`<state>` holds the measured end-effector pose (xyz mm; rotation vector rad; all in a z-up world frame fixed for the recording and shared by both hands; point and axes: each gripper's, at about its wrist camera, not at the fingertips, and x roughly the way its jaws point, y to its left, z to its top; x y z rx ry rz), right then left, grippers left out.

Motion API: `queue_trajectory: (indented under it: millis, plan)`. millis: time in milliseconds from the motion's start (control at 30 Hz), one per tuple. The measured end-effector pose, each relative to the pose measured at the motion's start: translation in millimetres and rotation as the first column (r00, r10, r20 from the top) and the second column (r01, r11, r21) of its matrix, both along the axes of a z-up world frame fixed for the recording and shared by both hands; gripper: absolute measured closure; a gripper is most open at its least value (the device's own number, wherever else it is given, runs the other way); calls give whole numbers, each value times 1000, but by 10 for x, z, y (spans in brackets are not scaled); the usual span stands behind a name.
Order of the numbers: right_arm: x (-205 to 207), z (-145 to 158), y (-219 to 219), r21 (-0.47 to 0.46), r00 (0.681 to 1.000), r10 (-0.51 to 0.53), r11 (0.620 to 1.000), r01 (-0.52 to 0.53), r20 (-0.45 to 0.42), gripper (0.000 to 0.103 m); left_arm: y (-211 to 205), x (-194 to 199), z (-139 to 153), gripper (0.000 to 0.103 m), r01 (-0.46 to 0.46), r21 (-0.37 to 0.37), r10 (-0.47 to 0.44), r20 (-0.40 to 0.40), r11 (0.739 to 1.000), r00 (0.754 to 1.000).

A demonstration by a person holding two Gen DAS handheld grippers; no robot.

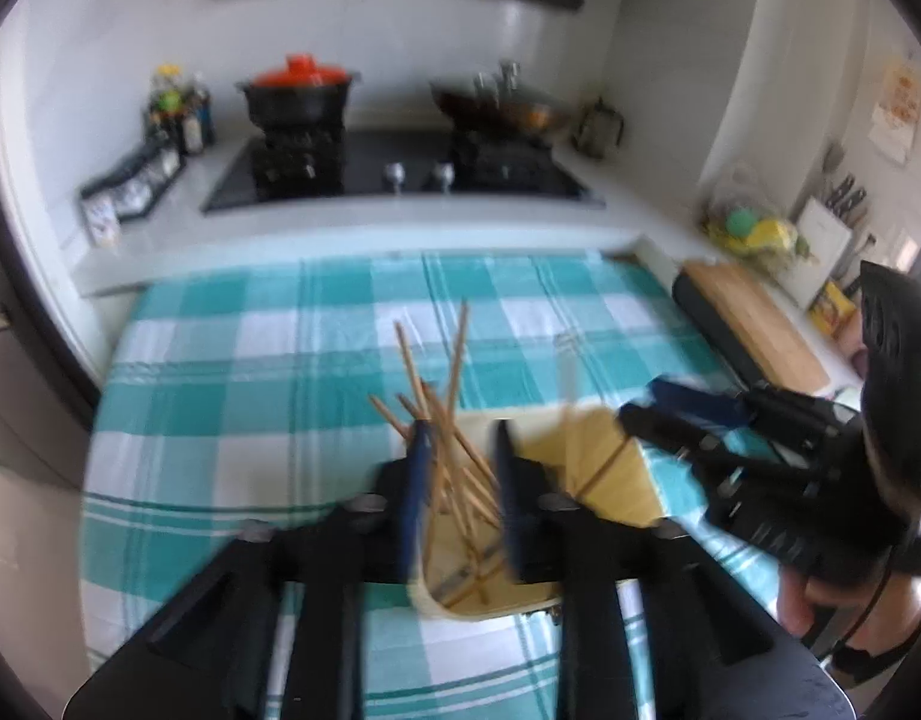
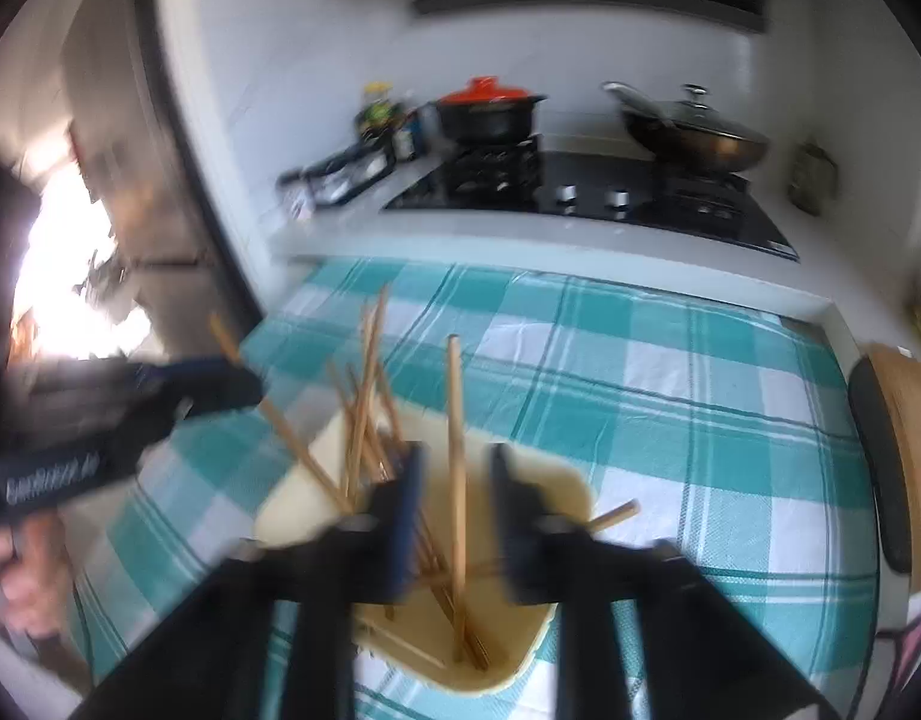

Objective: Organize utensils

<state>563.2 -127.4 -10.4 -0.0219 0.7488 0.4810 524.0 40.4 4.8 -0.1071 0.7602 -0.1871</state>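
The checked tablecloth (image 1: pixel 232 360) fills the middle of both views, the hob with its pots across the top.

The cream utensil holder (image 2: pixel 520 648) stands low centre in the right wrist view, directly under both tools.

The left gripper (image 1: pixel 460 480), bottom centre of its own view, has its fingers apart around a loose fan of chopsticks (image 1: pixel 454 420) leaning in the holder; blur prevents judging any contact.

The right gripper (image 2: pixel 454 516), bottom centre of its view, is likewise spread, one chopstick upright between the fingers. No clamping evident.

One stick (image 2: pixel 610 516) pokes out over the holder's right rim.

Judgement: the sticks are mostly in but splayed. To do this step well, gather them upright with slow inward pressure, keep the two tools from colliding above the holder, and avoid tipping it, as it looks light.
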Motion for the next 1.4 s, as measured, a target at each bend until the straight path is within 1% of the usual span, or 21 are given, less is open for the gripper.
queue_trajectory:
  millis: [33, 67, 100, 133, 167, 200, 233, 300, 367, 400, 467, 500, 600, 667, 700, 767, 833, 900, 1000, 1200, 1400]
  plan:
    - [-57, 102, -41, 25, 999, -26, 999, 25, 35, 64, 61, -159, 177, 39, -18, 11, 18, 59, 1000, 998]
    - [-140, 250, -101, 41, 996, -44, 998, 40, 78, 64, 94, -287, 314, 32, -31, 25, 28, 111, 999, 993]
    - [-266, 446, -151, 43, 990, -49, 998, 44, 134, 58, 125, -443, 464, 21, -44, 41, 37, 170, 998, 985]
    - [-371, 592, -170, 33, 983, -52, 998, 47, 178, 45, 151, -639, 635, 10, -60, 60, 44, 236, 996, 971]
    - [-528, 768, -191, 14, 970, -61, 998, 60, 235, 38, 165, -855, 810, 4, -83, 77, 56, 301, 994, 952]
    - [-774, 997, -233, -2, 946, -73, 997, 78, 316, 28, 171, -1039, 931, 0, -100, 87, 63, 349, 991, 935]
    - [-972, 1159, -270, -2, 927, -75, 997, 81, 369, 21, 170, -1322, 1070, 0, -124, 101, 72, 411, 987, 909]
    - [-1351, 1420, -340, 5, 893, -82, 996, 89, 442, 14, 149, -1659, 1179, 0, -173, 128, 98, 450, 977, 888]
    - [-1651, 1545, -404, 23, 870, -110, 993, 112, 481, 5, 113, -1921, 1152, 0, -207, 150, 120, 450, 967, 885]
    - [-1840, 1563, -443, 45, 859, -131, 991, 125, 494, 0, 68, -2071, 1073, 0, -222, 173, 128, 434, 960, 892]
    - [-2158, 1482, -510, 93, 850, -157, 987, 127, 502, 0, 6, -2299, 860, 0, -240, 206, 143, 399, 949, 906]
    - [-2251, 1420, -532, 105, 852, -162, 986, 126, 497, 0, -25, -2456, 700, 0, -264, 206, 168, 389, 942, 906]
    - [-2668, 923, -632, 134, 881, -179, 982, 133, 437, 0, -60, -2769, 309, 0, -336, 191, 253, 358, 922, 899]
    - [-2800, 584, -679, 137, 908, -198, 978, 158, 368, 0, -66, -2919, 62, 0, -387, 189, 319, 311, 903, 895]
    - [-2880, 388, -690, 130, 924, -209, 976, 176, 320, 0, -73, -2949, -14, 0, -393, 185, 333, 287, 901, 898]
    - [-2986, 178, -667, 104, 938, -215, 976, 193, 273, 0, -86, -2999, -132, 0, -373, 171, 329, 240, 912, 913]
    - [-3070, 78, -642, 68, 943, -219, 976, 209, 252, 0, -122, -3050, -169, 0, -379, 180, 334, 236, 908, 912]
    - [-3156, 69, -614, 46, 939, -232, 972, 228, 255, 0, -168, -3104, -142, 0, -381, 184, 333, 248, 906, 910]
    - [-3308, 155, -599, 33, 929, -247, 968, 248, 275, 0, -197, -3185, -77, 0, -367, 167, 319, 259, 915, 912]
    - [-3476, 332, -436, -8, 915, -241, 966, 257, 325, 0, -196, -3344, 24, 0, -370, 155, 317, 284, 916, 905]
    - [-3584, 419, -311, -38, 914, -241, 963, 268, 325, 0, -220, -3398, 66, 0, -370, 162, 319, 274, 915, 907]
